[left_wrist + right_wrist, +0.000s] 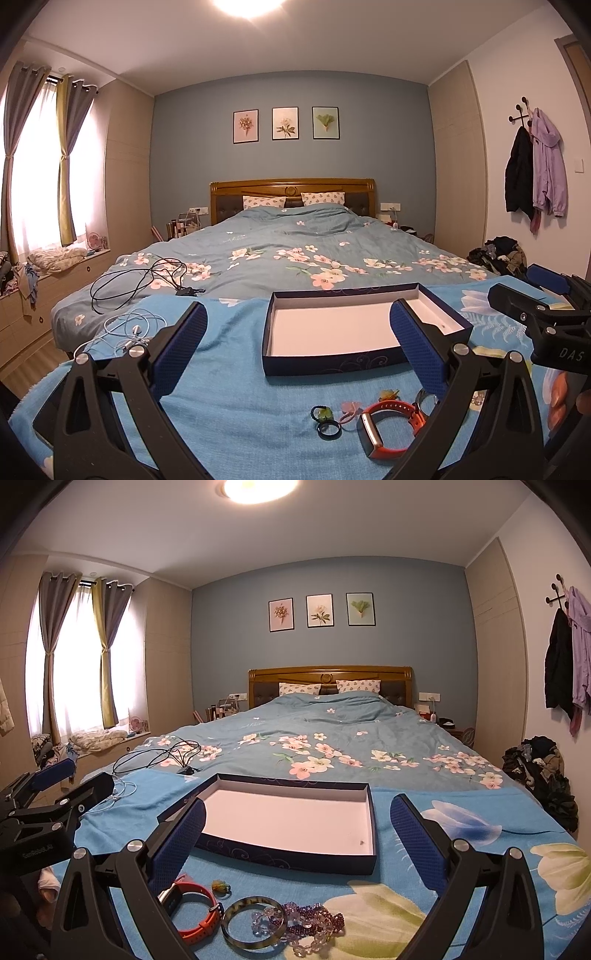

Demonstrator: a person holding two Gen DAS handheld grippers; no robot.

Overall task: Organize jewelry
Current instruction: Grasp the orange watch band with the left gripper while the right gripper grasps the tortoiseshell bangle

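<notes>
While both grippers hover spread, left gripper and right gripper frame empty box; jewelry near, below fingers.

A shallow navy box with a white floor is sitting open and bare on the blue cloth. At its 6 o'clock, an orange watch, a mottled bangle and purple and clear bead bracelets are lying flat, bangle and beads overlapping; a dark ring is lying at the watch's 9 o'clock.
</notes>
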